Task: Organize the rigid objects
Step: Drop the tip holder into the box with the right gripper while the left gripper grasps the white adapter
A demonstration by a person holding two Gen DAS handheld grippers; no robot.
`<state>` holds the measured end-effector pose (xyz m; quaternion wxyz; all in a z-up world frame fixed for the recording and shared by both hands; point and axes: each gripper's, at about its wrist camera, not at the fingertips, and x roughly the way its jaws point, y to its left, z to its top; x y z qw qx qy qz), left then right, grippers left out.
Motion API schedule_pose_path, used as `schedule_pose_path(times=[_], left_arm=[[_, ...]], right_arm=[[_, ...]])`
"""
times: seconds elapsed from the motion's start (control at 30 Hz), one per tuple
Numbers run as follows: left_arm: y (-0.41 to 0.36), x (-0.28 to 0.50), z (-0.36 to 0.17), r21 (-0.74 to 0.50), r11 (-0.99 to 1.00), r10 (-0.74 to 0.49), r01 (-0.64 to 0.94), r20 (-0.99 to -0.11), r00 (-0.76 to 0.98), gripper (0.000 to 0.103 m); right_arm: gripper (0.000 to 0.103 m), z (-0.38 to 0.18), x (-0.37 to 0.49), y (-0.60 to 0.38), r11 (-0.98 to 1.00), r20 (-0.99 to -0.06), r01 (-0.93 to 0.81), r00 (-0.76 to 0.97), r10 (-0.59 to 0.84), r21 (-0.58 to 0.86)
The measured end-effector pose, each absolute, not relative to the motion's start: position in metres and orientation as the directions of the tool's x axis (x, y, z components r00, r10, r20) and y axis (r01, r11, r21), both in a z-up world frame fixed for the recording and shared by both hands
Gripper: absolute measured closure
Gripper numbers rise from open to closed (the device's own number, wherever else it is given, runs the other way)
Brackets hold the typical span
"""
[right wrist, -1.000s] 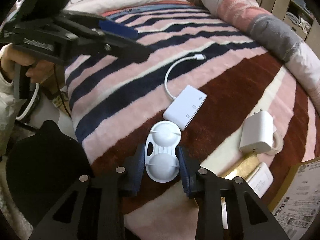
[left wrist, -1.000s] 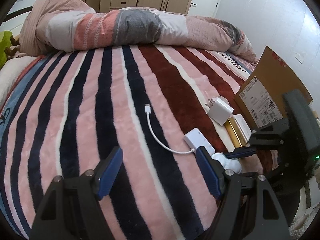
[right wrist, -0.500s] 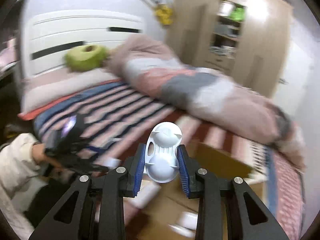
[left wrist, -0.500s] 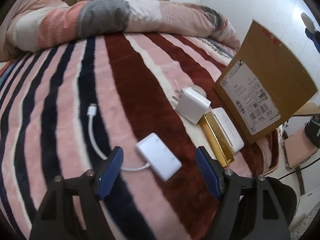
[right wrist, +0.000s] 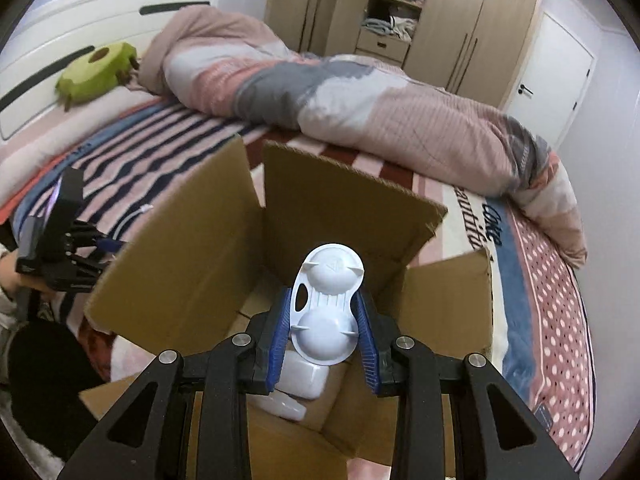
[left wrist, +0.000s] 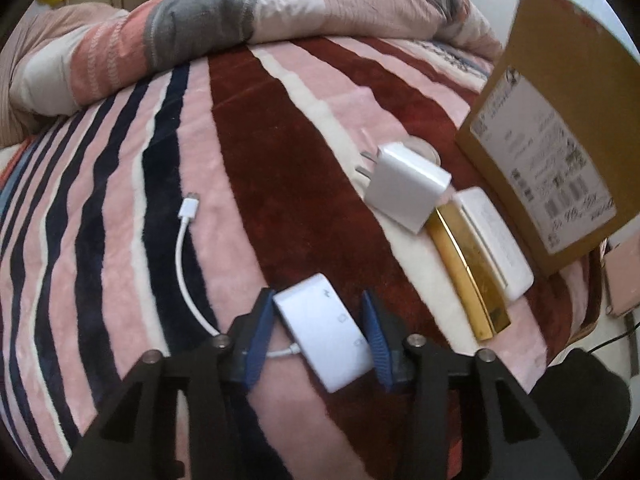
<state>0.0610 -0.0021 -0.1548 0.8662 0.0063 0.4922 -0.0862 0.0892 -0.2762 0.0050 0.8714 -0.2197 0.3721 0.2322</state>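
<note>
My left gripper (left wrist: 320, 332) is open, low over the striped blanket, with its blue pads on either side of a white adapter hub (left wrist: 326, 330) whose short white cable (left wrist: 186, 264) trails off to the left. My right gripper (right wrist: 324, 330) is shut on a white two-lobed plastic piece (right wrist: 324, 310) and holds it above the open cardboard box (right wrist: 344, 200). White items (right wrist: 300, 380) lie inside the box. The left gripper also shows at the left of the right wrist view (right wrist: 68, 248).
A white wall charger (left wrist: 404, 186), a gold bar-shaped box (left wrist: 466, 270) and a white flat case (left wrist: 494, 240) lie between the adapter and the box wall (left wrist: 556, 128). A rolled duvet (left wrist: 240, 28) lies across the far bed. A green pillow (right wrist: 96, 70) sits near the headboard.
My left gripper has moved forward and narrowed around the adapter hub. My right gripper has carried the white plastic piece from the blanket up over the open box.
</note>
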Motion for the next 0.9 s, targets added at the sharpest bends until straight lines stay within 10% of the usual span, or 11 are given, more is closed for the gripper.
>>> schedule_pose_path(times=[0.2,0.37,0.5,0.9], left_arm=[[-0.003,0.055,-0.153,-0.054,0.984,-0.135,0.170,-0.849,0.511,0.079],[-0.001,0.051,-0.134,-0.052,0.981,-0.145,0.187,-0.835,0.531,0.079],[-0.003,0.049,-0.103,-0.028,0.979,-0.140,0.200,-0.806,0.574,0.079],[-0.097,0.063,0.061,-0.049,0.871,-0.398,0.488,-0.653,0.644,0.079]], right_arm=[[0.075,0.002,0.085,-0.275,0.788,-0.759,-0.576,0.607,0.237,-0.215],[0.073,0.000,0.087,-0.275,0.789,-0.762,-0.578,0.602,0.239,-0.209],[0.047,0.003,0.083,-0.276,0.786,-0.746,-0.582,0.614,0.257,-0.209],[0.047,0.015,0.077,-0.300,0.794,-0.712,-0.588,0.624,0.324,-0.155]])
